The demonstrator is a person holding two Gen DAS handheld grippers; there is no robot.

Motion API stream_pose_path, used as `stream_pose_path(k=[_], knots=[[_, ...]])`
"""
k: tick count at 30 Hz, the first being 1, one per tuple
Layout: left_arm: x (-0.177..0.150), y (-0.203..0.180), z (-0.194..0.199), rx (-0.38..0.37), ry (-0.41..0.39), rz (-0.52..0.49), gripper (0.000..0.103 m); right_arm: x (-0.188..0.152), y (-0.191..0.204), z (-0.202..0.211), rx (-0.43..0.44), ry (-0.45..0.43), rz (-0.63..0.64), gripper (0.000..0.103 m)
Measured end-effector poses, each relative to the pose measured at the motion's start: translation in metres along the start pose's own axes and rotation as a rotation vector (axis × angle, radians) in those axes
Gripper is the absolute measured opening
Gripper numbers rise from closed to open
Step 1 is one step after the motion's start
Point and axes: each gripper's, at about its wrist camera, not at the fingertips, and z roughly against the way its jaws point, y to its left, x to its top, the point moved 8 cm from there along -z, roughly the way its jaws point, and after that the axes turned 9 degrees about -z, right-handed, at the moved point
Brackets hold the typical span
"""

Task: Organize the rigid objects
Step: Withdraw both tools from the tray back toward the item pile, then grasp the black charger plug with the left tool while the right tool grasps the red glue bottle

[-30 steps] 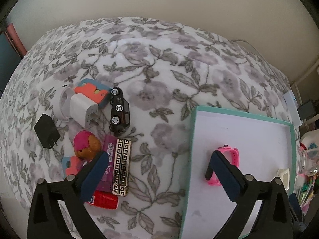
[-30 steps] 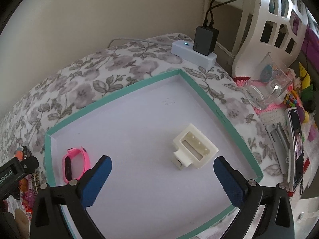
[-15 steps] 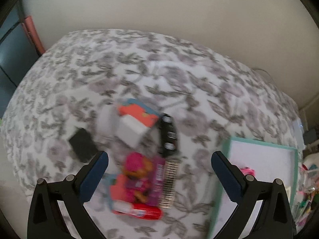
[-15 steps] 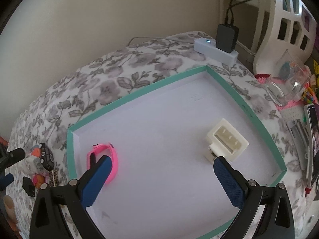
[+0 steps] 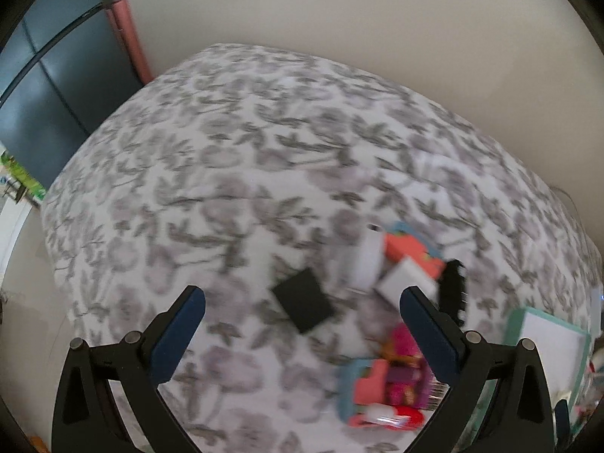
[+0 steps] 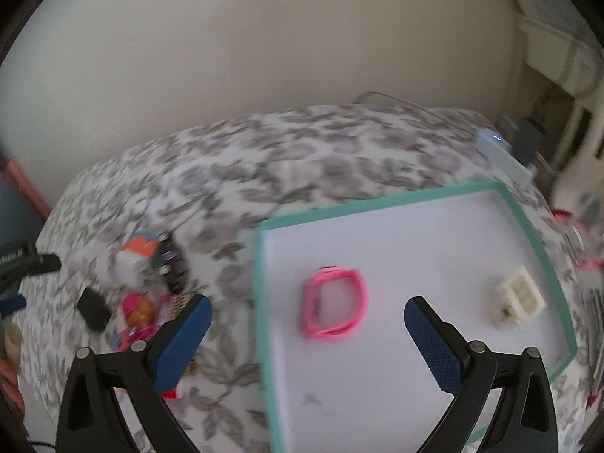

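Both tools stand wide open with nothing between their pads. The left tool (image 5: 302, 324), which a second ago hung over the edge of the tray with the pink watch band just past its right finger, has swung away to the left and now frames the black adapter (image 5: 304, 305) lying on the floral bedspread (image 5: 226, 173). Just beyond its right finger sits the blurred heap of loose pieces: a white charger (image 5: 406, 283), an orange-and-blue block (image 5: 409, 251), a black toy car (image 5: 453, 287), a pink-capped figure (image 5: 406, 339) and a red tube (image 5: 392, 417). The right tool (image 6: 307, 334) has panned left too; it now hangs over the tray's left rim, pink watch band (image 6: 334, 304) between its fingers' line of sight, cream connector block (image 6: 519, 300) off to the right inside the teal-edged tray (image 6: 260, 302).

My reading: the band is delivered and released, so two items are sorted and the heap remains. The left tool looks lined up to take the black adapter next, though motion blur hides how near it is.
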Motion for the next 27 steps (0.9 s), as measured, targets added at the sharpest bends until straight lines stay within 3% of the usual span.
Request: stream_pose_path(k=[6,12,27], knots=[[-0.006,0.034,-0.006,0.014,0.004,0.057,0.103,-0.017,0.049,-0.006,0.094,0.058,0.050,0.103],[-0.019,0.043,-0.023,0.037,0.036,0.039,0.103,-0.043,0.083,-0.021,0.138,0.157,0.068,0.103],[-0.034,0.050,-0.057,-0.014,0.113,0.046,0.103,-0.088,0.118,-0.042,0.177,0.345,-0.014,0.103]])
